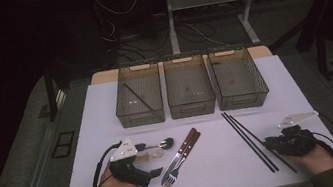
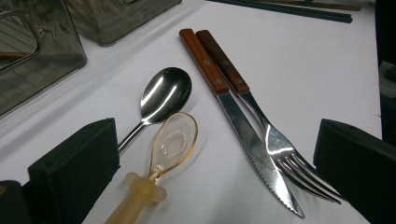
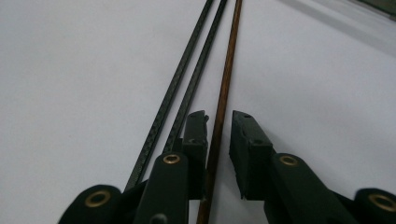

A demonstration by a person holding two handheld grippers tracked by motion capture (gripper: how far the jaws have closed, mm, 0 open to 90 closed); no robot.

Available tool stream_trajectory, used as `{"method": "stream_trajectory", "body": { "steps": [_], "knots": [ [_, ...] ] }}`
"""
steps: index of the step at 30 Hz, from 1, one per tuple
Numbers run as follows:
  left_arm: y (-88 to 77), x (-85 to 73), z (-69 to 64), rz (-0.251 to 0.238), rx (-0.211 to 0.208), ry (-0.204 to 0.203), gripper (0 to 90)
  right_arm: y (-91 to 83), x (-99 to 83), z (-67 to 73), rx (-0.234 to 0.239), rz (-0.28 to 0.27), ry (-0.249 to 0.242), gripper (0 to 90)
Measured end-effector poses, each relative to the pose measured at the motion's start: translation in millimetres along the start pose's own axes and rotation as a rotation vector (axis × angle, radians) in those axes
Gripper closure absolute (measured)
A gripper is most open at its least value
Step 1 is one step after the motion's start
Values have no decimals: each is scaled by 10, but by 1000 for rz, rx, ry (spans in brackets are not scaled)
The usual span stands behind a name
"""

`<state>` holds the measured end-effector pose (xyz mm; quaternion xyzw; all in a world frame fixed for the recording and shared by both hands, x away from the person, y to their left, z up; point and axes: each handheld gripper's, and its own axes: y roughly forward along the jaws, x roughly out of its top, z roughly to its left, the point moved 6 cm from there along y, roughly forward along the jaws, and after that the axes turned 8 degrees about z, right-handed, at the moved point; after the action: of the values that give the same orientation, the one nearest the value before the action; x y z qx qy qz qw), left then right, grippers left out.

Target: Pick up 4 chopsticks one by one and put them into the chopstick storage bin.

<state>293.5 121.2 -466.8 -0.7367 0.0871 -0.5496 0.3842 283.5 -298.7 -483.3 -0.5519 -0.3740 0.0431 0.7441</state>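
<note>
White counter (image 1: pixel 216 166) under dim light, with a dark floor and cables beyond it. Three clear plastic bins (image 1: pixel 190 91) stand in a row at the far side of the counter, and every place below is given from that row.

Near the right bin, toward the person, three chopsticks lie slanting: two black chopsticks (image 1: pixel 249 142) side by side, and a brown chopstick (image 3: pixel 225 88) just beside them on the right. The right gripper (image 3: pixel 218 122) sits low over the near end of the brown chopstick. Its jaws straddle that stick with a narrow gap; the left jaw looks very close to it, the right jaw stands a little apart, and the pads do not press on it. In the high view the right gripper (image 1: pixel 289 144) lies in the person's hand at the near right edge.

Near the left bin, toward the person, the left gripper (image 1: pixel 139 171) rests with its jaws wide apart, holding nothing. Between and just ahead of them lie a metal spoon (image 2: pixel 161 95) and a clear amber spoon (image 2: pixel 173 142), close together. Near the middle bin, a knife (image 2: pixel 233 112) and fork (image 2: pixel 261 126) with wooden handles lie side by side, touching.

A thin dark stick (image 1: pixel 138 97) lies inside the left bin.
</note>
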Motion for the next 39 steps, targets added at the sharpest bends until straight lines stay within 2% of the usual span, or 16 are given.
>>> {"method": "stream_trajectory", "body": {
  "steps": [5, 10, 14, 20, 24, 27, 39],
  "knots": [
    [3, 0, -1, -2, 0, -1, 0, 32, -18, 8, -8, 25, -6, 783],
    [9, 1, -3, -2, -1, 2, 0, 50, -27, 2, -40, 31, -22, 831],
    [9, 3, -9, -2, -1, 1, 0, 50, -29, 1, -41, 32, -5, 841],
    [11, 5, -11, -2, -3, 4, 0, 47, -19, -20, -73, 27, 7, 851],
    [15, 6, -13, 0, -3, 4, 0, 43, -21, -62, -76, 20, 26, 853],
    [14, 7, -14, 1, -2, 5, 0, 42, -25, -66, -60, 18, 43, 854],
    [15, 5, -14, 5, -3, 10, 0, -79, 12, -110, -58, -28, 28, 855]
  ]
}}
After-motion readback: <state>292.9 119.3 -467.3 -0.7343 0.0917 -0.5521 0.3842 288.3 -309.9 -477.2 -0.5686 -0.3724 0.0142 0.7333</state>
